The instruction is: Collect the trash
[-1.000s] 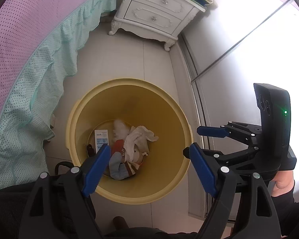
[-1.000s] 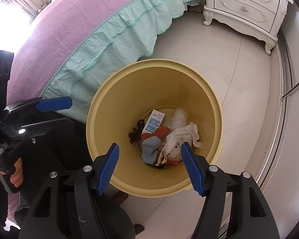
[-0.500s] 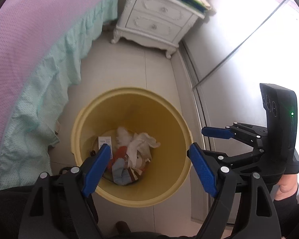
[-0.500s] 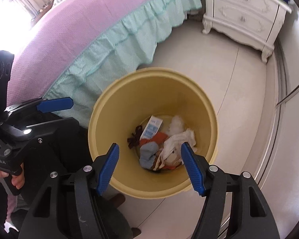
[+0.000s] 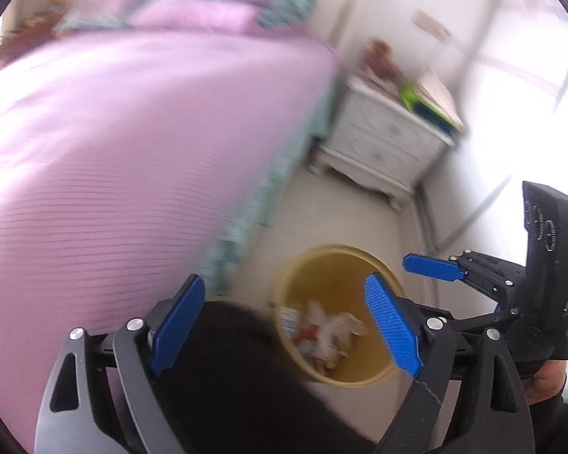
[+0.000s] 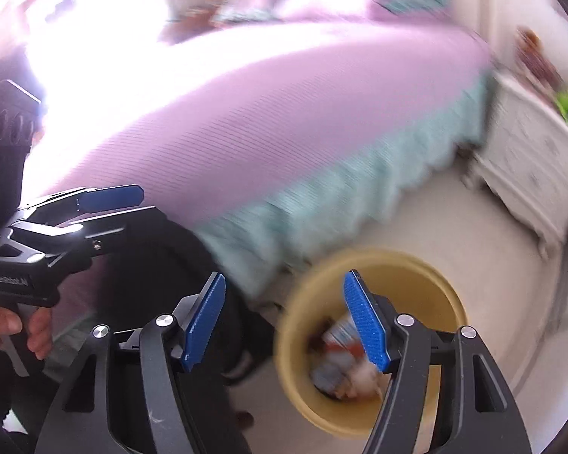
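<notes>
A yellow bin (image 5: 382, 372) stands on the pale floor below both grippers, seen again as the bin (image 6: 433, 282) in the right wrist view. Trash (image 5: 327, 327) lies in its bottom: a small white and blue box, crumpled white tissue, red and grey scraps. My left gripper (image 5: 284, 325) is above and left of the bin, its jaws opening, nothing between them. My right gripper (image 6: 286, 325) hangs open and empty over the bin's left rim. Each gripper shows in the other's view: the right gripper (image 5: 431, 266), the left gripper (image 6: 110, 196).
A bed with a purple cover (image 5: 113, 151) and a teal frill (image 6: 340, 189) fills the left. A white nightstand (image 5: 382, 147) with books on top stands beyond the bin by the wall. A person's dark trouser leg (image 5: 227, 370) and hand (image 6: 15, 325) sit low in the views.
Both grippers rose and tilted up away from the bin, which now looks smaller and lower. The bed top and nightstand top came into view. The left jaws stand slightly wider.
</notes>
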`<state>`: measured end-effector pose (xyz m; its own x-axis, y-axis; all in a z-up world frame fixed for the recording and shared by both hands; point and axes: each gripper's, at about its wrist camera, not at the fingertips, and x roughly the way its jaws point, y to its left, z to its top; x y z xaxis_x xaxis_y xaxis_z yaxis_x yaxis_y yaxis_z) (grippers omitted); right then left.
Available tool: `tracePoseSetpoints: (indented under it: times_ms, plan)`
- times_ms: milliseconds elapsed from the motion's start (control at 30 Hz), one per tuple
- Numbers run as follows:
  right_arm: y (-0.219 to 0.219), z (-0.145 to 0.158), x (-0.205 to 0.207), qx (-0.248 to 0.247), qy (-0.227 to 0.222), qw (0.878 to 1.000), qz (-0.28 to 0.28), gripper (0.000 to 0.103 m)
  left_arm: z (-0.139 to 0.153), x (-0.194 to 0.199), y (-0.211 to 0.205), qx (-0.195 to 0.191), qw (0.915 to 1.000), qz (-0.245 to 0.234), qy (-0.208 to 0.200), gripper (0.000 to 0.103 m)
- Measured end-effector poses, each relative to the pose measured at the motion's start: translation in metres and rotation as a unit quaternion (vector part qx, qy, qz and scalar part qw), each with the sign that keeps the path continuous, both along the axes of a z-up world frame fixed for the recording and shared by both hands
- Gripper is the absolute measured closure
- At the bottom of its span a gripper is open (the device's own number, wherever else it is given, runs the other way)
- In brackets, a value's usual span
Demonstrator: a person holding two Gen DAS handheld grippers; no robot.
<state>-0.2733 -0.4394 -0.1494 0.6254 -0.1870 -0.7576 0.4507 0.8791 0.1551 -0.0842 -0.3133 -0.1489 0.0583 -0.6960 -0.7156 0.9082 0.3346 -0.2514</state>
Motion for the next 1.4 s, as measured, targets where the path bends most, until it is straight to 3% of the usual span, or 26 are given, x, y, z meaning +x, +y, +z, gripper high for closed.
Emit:
tracePoseSetpoints:
  times_ms: [100, 200, 333, 533, 700, 800, 967, 1133, 1233, 1333, 1400]
  plan:
    - [0.033, 0.025, 0.036, -0.024, -0.034, 0.997, 0.071, 0.038, 0.026, 0.019, 0.044, -0.016, 0.9975, 0.065, -0.025, 0.014]
    - [0.058, 0.043, 0.066, -0.039, -0.054, 0.991, 0.119, 0.037, 0.050, 0.035, 0.087, -0.034, 0.9895, 0.131, -0.051, 0.009]
    - [0.088, 0.064, 0.099, -0.059, -0.079, 0.981, 0.167, 0.035, 0.074, 0.054, 0.138, -0.036, 0.9729, 0.208, -0.095, 0.006]
    - [0.132, 0.086, 0.131, -0.066, -0.114, 0.967, 0.217, 0.033, 0.092, 0.070, 0.202, -0.045, 0.9499, 0.283, -0.125, 0.004]
    - [0.165, 0.104, 0.154, -0.079, -0.144, 0.954, 0.250, 0.016, 0.096, 0.082, 0.234, -0.044, 0.9338, 0.328, -0.136, 0.004]
    - [0.179, 0.110, 0.163, -0.083, -0.166, 0.949, 0.256, 0.008, 0.100, 0.084, 0.250, -0.035, 0.9195, 0.361, -0.152, 0.004]
    - [0.195, 0.113, 0.181, -0.091, -0.175, 0.944, 0.266, 0.008, 0.109, 0.085, 0.276, -0.034, 0.8924, 0.417, -0.170, 0.004]
    - [0.201, 0.114, 0.202, -0.089, -0.176, 0.944, 0.263, 0.008, 0.115, 0.090, 0.286, -0.007, 0.8640, 0.460, -0.204, 0.004]
    - [0.203, 0.114, 0.213, -0.079, -0.178, 0.945, 0.263, 0.008, 0.117, 0.092, 0.293, -0.010, 0.8559, 0.474, -0.207, 0.004]
    - [0.207, 0.114, 0.222, -0.076, -0.179, 0.944, 0.268, 0.008, 0.119, 0.095, 0.296, -0.005, 0.8391, 0.496, -0.224, 0.004]
    - [0.211, 0.113, 0.229, -0.075, -0.178, 0.942, 0.273, 0.008, 0.119, 0.101, 0.298, -0.008, 0.8424, 0.495, -0.213, 0.004]
